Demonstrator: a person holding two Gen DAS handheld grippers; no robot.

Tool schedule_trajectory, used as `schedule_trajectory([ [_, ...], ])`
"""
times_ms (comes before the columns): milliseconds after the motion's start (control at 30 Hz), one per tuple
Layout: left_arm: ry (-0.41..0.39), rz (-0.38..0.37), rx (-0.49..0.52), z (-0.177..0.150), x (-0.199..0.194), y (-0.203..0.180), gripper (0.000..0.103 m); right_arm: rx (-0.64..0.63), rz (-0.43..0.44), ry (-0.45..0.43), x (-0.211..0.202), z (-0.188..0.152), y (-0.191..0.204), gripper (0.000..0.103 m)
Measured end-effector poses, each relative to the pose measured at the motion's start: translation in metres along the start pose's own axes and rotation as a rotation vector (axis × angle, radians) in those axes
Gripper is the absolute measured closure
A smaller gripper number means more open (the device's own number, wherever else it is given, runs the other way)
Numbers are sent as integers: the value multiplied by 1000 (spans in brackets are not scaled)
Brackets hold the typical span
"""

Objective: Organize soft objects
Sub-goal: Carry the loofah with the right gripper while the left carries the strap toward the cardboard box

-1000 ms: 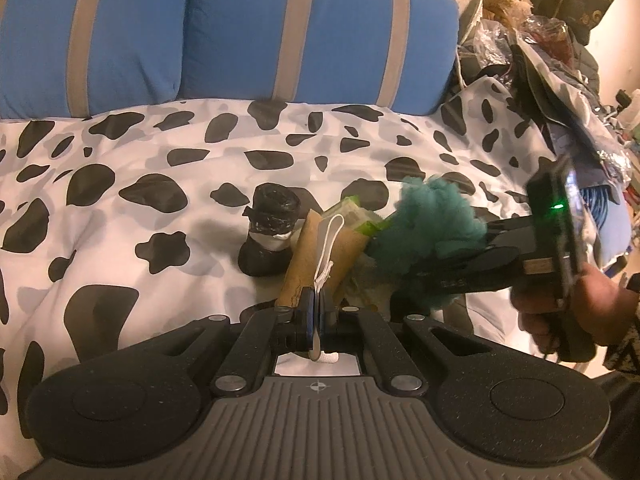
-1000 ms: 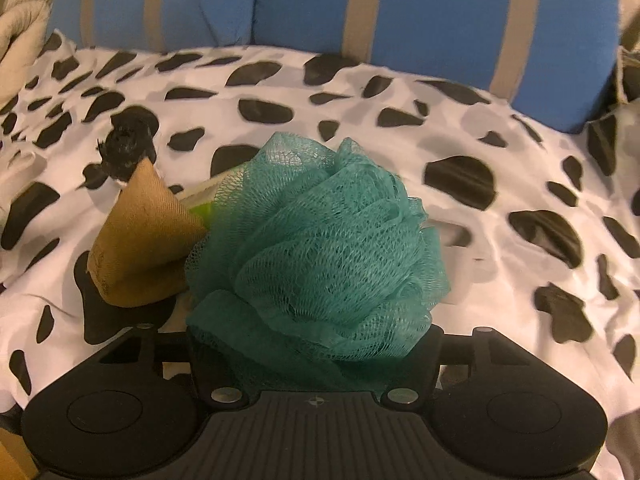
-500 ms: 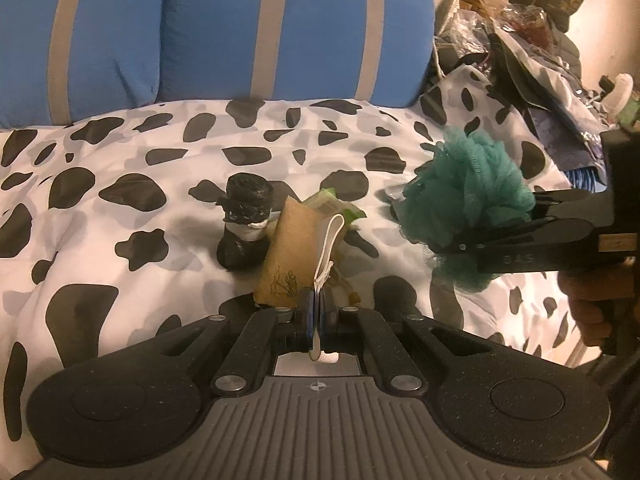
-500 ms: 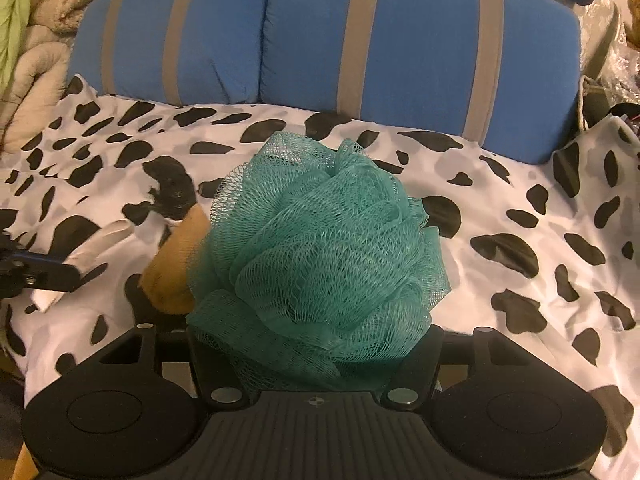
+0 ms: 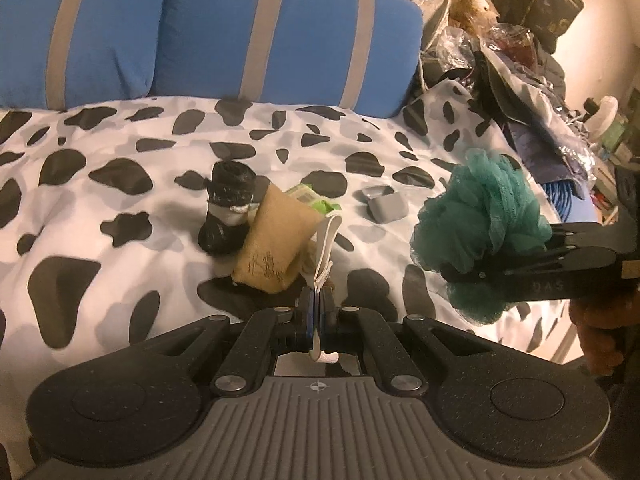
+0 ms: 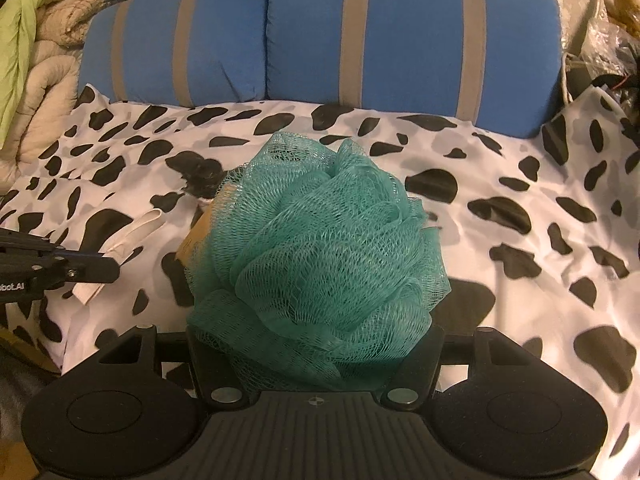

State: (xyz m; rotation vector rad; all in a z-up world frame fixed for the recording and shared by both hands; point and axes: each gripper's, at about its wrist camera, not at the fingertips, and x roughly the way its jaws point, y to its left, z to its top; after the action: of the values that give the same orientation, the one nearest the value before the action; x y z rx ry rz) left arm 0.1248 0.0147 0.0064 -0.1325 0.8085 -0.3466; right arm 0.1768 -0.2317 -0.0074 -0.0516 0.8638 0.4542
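Teal mesh pouf [image 6: 320, 248] clamped between right gripper [image 5: 472, 276] fingers, held in air right of tan pouch [image 5: 276, 248]. Left gripper [image 5: 318, 308] fingers pressed together, pinching white strap [image 5: 326, 240] of pouch; pouch rests on spotted bedspread [image 5: 120, 140], touching black roll [image 5: 228, 208]. Judgement: carry pouf clear of pouch, keep squeeze gentle, set down before letting go; hold strap steady, no tugging.
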Motion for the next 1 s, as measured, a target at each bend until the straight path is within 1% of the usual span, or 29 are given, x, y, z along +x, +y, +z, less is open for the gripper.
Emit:
schedule_trajectory([
  [200, 24, 2, -40, -13, -6, -7, 100, 13, 22, 28, -9, -12, 8, 38],
  [333, 39, 1, -49, -26, -14, -16, 100, 9, 30, 54, -14, -19, 18, 38],
  [500, 62, 34, -61, -40, -22, -24, 100, 18, 53, 56, -25, -28, 30, 38],
  [733, 68, 62, -101, -55, -35, -31, 100, 4, 86, 82, -37, -45, 49, 37],
  [1000, 130, 67, -119, -69, -41, -41, 100, 20, 78, 145, -44, -63, 58, 37],
])
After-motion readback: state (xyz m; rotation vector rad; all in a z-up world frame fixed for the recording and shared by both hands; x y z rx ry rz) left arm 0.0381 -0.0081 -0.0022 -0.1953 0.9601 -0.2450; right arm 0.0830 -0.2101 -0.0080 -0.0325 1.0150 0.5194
